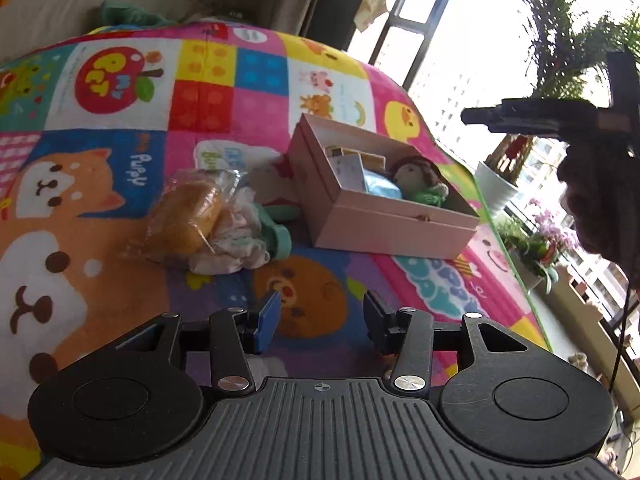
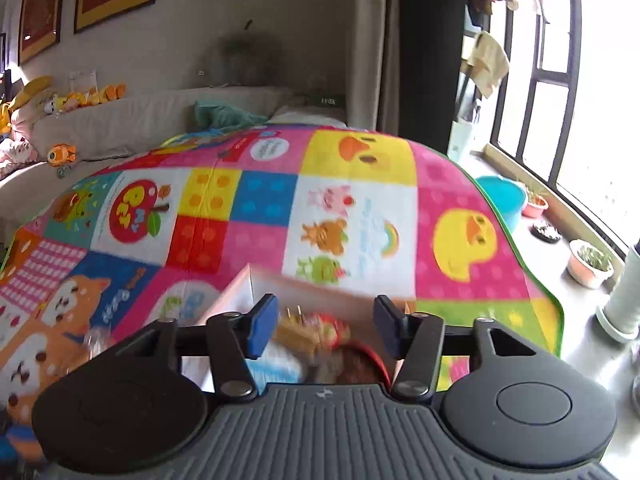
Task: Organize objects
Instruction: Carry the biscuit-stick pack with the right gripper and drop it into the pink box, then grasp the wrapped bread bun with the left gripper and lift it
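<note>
A living room: framed pictures on the wall, a sofa with soft toys behind, tall windows and potted plants to one side. A cartoon-print blanket [image 1: 120, 128] covers the work surface; what lies under it cannot be told.

Items. A pink box [image 1: 384, 216] stands open on the blanket. Inside it are a doll [image 1: 420, 180], a pale blue packet [image 1: 380, 186] and some small cards against the far wall. Just beside the box, on the blanket, lies a bag of bread [image 1: 188, 216] in clear wrap, touching a bundle of white cloth [image 1: 236, 240] with a teal piece [image 1: 280, 236] at its edge.

Handling, as judged. The bread is light, soft and easily crushed, and its wrap is likely slippery; best taken by the gathered end of the wrap or gently across the loaf. The cloth is limp and should be pinched at a thick fold. The box is stiff card, light, and would slide if pushed.

Grippers. The left gripper [image 1: 320, 316] hovers above the blanket, short of the bread and cloth, jaws partly apart, nothing between them, touching nothing. The right gripper [image 2: 324, 326] is above the box, jaws partly apart and empty; the doll and packet show blurred below it, untouched.

Remaining work, as judged: the bread and cloth are not yet in the box.
</note>
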{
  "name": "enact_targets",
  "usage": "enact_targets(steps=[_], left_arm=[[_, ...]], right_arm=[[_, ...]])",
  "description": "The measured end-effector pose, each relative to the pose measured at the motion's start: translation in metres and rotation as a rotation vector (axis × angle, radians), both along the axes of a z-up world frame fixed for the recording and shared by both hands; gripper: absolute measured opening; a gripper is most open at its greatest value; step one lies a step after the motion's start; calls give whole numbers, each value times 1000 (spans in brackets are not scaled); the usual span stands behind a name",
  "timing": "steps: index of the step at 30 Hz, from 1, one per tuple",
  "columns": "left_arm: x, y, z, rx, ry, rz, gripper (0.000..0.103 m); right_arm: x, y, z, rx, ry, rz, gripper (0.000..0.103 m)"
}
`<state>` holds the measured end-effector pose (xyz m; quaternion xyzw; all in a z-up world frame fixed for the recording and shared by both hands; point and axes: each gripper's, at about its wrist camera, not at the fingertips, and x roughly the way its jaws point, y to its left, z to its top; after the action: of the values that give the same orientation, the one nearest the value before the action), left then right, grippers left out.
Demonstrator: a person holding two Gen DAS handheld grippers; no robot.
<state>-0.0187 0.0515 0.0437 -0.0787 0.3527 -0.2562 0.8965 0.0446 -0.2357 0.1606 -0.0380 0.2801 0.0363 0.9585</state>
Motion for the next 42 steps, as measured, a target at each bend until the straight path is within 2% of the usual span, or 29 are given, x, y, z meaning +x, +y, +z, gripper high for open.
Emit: enact_targets(steps=[2,4,6,8,10,13,15,21,24,26,29,32,34,35,38,42], left_arm=[[-3,-8,-1,2,14,-53,50],[-11,-18,0,14,15,-114,50],[-20,-32,1,45,7,-164,50],[-24,-40,4,76,-10,-162,51],[-16,-35,13,90,-44,-95,51],[18,-6,28,80,-87,82,50],[49,16,30,77,-55,170,49],[110,44,-1,96,47,247,51],[112,37,-9,79,57,236,55],[108,25,-7,99,55,176,56],[107,8,-8,184,20,168,61],[120,8,-15,159,49,218,69],[126,11,-19,123,80,246,68],[125,13,-18,102,87,254,59],[105,12,-10,108,68,236,59],[52,17,-2,110,55,162,59]], right_arm=[[-25,-1,-11,-32,-12,-15,76],[-48,2,-27,-63,-12,-4,82],[-69,6,-46,-74,9,17,83],[-83,11,-67,-60,52,28,84],[-93,15,-86,-21,98,32,84],[-106,22,-107,44,138,54,84],[-111,29,-115,56,144,68,84],[-112,39,-116,79,146,98,87],[-112,42,-114,82,144,108,89],[-112,44,-114,82,146,114,94],[-110,49,-118,81,164,127,97],[-111,59,-121,75,174,149,97],[-115,66,-121,65,173,170,97],[-118,69,-120,59,171,182,97],[-125,74,-117,53,167,228,97],[-130,82,-115,69,181,291,97]])
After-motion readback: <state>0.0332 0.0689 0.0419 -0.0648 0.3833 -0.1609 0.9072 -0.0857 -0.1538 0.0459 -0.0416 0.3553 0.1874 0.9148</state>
